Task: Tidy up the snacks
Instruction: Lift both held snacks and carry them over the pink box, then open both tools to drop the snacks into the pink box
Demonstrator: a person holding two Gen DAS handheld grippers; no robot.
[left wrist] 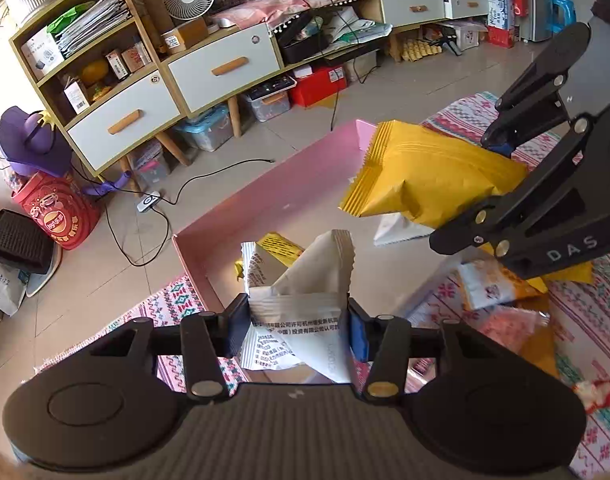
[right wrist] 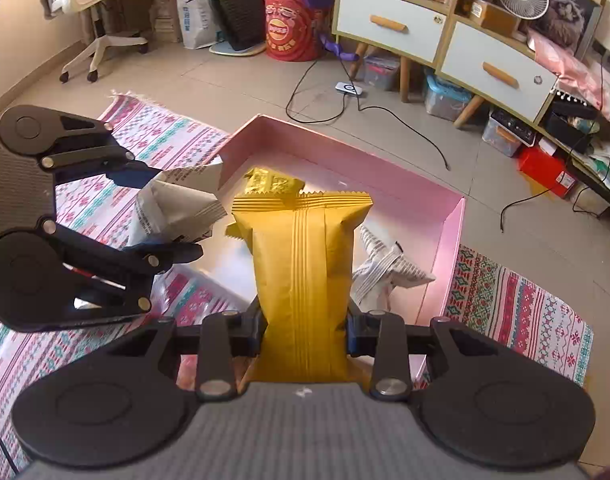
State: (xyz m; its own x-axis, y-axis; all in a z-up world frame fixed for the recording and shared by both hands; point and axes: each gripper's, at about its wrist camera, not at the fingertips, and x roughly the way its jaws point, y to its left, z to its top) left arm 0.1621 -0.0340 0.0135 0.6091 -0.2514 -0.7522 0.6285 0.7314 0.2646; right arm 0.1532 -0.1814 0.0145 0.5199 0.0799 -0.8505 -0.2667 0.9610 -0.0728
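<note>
My left gripper (left wrist: 299,326) is shut on a white printed snack packet (left wrist: 305,304), which sticks up between its blue pads over the near corner of the pink box (left wrist: 289,184). Above the box's right side, my right gripper (right wrist: 305,332) is shut on a yellow snack packet (right wrist: 305,264) with a ribbed seam. In the right wrist view the left gripper (right wrist: 167,212) with its white packet (right wrist: 177,208) hangs at the left, over the box's left wall (right wrist: 241,152). Inside the box lie a gold packet (right wrist: 271,182) and a crumpled white packet (right wrist: 385,272).
The box rests on a pink patterned mat (right wrist: 517,312) on a tiled floor. More loose snack packets (left wrist: 493,284) lie on the mat at the right. Black cables (right wrist: 385,112) trail across the floor beyond. A drawer cabinet (left wrist: 225,68), a red drum (right wrist: 291,24) and an office chair (right wrist: 101,12) stand further off.
</note>
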